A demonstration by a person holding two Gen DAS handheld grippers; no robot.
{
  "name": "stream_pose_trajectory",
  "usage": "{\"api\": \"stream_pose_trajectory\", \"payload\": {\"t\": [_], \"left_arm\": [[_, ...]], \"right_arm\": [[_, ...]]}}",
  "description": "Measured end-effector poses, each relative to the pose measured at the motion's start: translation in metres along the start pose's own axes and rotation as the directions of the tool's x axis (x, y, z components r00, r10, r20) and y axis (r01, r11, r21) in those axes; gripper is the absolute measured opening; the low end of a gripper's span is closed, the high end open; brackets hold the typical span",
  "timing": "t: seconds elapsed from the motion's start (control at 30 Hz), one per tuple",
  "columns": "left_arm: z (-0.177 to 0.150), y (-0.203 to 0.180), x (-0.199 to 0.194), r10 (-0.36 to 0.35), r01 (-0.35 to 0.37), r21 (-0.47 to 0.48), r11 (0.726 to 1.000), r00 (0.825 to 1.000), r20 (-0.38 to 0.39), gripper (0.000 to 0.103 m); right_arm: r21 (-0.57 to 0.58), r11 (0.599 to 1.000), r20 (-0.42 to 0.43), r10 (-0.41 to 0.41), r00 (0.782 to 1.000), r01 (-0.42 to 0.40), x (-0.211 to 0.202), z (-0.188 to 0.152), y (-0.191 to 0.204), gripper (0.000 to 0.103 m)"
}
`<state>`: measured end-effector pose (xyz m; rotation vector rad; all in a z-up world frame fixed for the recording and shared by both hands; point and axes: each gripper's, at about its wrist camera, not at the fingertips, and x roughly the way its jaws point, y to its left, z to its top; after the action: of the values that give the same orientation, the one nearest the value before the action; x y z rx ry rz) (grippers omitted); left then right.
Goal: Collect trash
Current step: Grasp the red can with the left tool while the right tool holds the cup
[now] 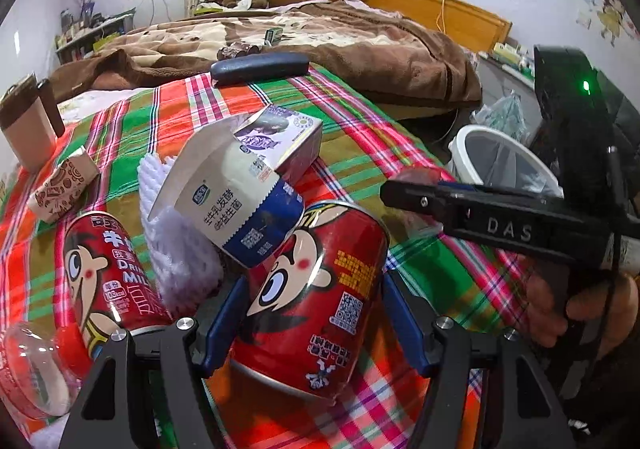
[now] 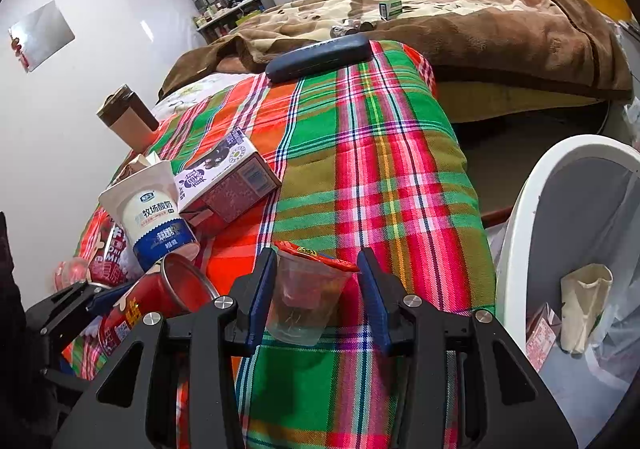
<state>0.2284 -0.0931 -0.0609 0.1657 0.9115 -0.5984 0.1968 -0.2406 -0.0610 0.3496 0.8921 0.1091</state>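
A red milk can [image 1: 332,249] with a cartoon face lies tilted between the blue pads of my left gripper [image 1: 314,289], which is shut on it. The right wrist view shows the same can [image 2: 160,297] and left gripper [image 2: 92,297] at the lower left. My right gripper [image 2: 316,261] is shut on a small clear plastic cup [image 2: 304,301] with a red foil lid, just above the plaid bedspread [image 2: 380,169]. In the left wrist view the right gripper [image 1: 412,185] reaches in from the right. A white bin [image 2: 520,233] with a grey liner stands by the bed.
Around the can lie a yoghurt pouch [image 1: 240,209], a purple carton [image 1: 280,137], white foam netting [image 1: 176,249], a second red can [image 1: 108,273], a patterned paper box [image 1: 64,185] and a clear plastic lid [image 1: 32,369]. A brown cup [image 1: 28,129] and a dark case [image 1: 260,67] sit farther back.
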Motion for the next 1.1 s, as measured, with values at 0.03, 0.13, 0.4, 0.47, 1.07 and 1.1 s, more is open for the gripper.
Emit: {"api": "stream_pose_trajectory", "payload": {"t": [0.03, 0.13, 0.4, 0.47, 1.07, 1.1], "left_arm": [[0.0, 0.0, 0.0, -0.001, 0.001, -0.004, 1.0, 1.0, 0.0, 0.068], [-0.001, 0.001, 0.0, 0.002, -0.002, -0.01, 1.0, 1.0, 0.002, 0.067], [-0.002, -0.003, -0.003, 0.003, -0.002, -0.015, 1.0, 1.0, 0.008, 0.057], [-0.003, -0.005, -0.005, 0.003, -0.003, -0.022, 1.0, 1.0, 0.013, 0.057], [-0.011, -0.015, -0.029, 0.03, -0.025, -0.068, 0.997, 0.997, 0.07, 0.054], [-0.012, -0.015, -0.03, 0.028, -0.023, -0.068, 0.997, 0.997, 0.073, 0.054]], "right_arm": [[-0.002, 1.0, 0.0, 0.001, 1.0, -0.001, -0.001, 0.0, -0.001, 0.043], [0.0, 1.0, 0.002, 0.005, 1.0, -0.005, -0.001, -0.001, -0.002, 0.043], [-0.002, 1.0, 0.003, 0.007, 1.0, -0.007, -0.002, -0.002, -0.002, 0.043], [-0.005, 1.0, 0.003, 0.006, 1.0, -0.006, -0.003, -0.003, -0.002, 0.043], [-0.024, 1.0, 0.048, 0.011, 0.999, -0.01, -0.028, -0.014, -0.003, 0.043], [-0.025, 1.0, 0.05, 0.013, 0.999, -0.012, -0.03, -0.015, -0.003, 0.043]]}}
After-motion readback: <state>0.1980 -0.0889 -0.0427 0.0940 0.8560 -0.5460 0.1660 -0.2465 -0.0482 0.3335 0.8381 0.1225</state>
